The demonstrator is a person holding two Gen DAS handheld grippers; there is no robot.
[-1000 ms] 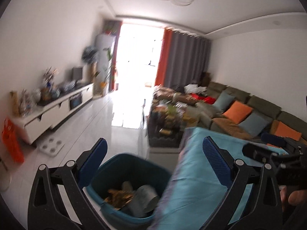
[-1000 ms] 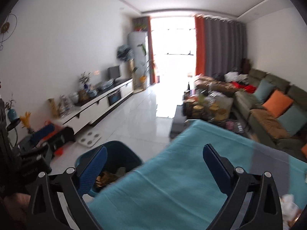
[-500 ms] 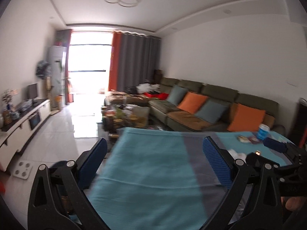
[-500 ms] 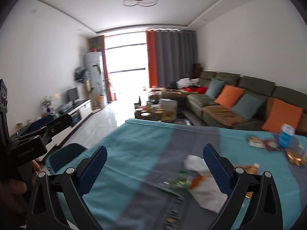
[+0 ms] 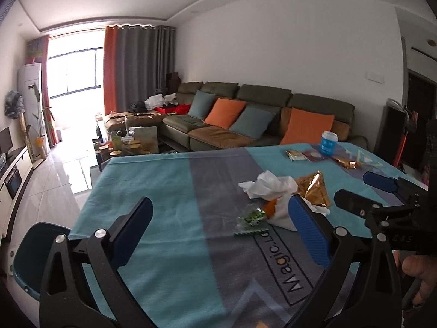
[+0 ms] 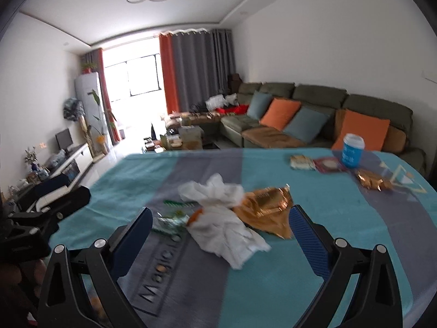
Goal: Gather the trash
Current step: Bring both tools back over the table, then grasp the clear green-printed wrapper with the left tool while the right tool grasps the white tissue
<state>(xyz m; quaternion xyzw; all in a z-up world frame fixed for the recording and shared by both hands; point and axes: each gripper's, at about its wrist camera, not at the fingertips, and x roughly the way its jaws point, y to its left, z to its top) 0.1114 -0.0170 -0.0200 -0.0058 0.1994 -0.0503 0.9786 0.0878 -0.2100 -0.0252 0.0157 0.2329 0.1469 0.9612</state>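
Trash lies on a table with a teal and grey cloth (image 5: 153, 191): a crumpled white tissue (image 5: 269, 184) (image 6: 218, 194), a gold foil wrapper (image 5: 314, 188) (image 6: 269, 205), a green-printed clear wrapper (image 5: 250, 218) (image 6: 170, 220) and a small orange scrap (image 6: 195, 216). My left gripper (image 5: 218, 232) hovers open over the cloth, just left of the pile. My right gripper (image 6: 220, 235) is open right in front of the tissue and holds nothing. A teal bin (image 5: 35, 248) stands on the floor at the table's left corner.
At the table's far right are a blue paper cup (image 6: 352, 150), flat snack packets (image 6: 301, 162) (image 6: 329, 165) and another gold wrapper (image 6: 371, 180). A green sofa (image 5: 262, 120) with orange and blue cushions lines the wall behind. A cluttered coffee table (image 5: 128, 145) stands beyond.
Both views have swung right from the bin and floor onto the tabletop. The trash pile has come into view in front of both open grippers.
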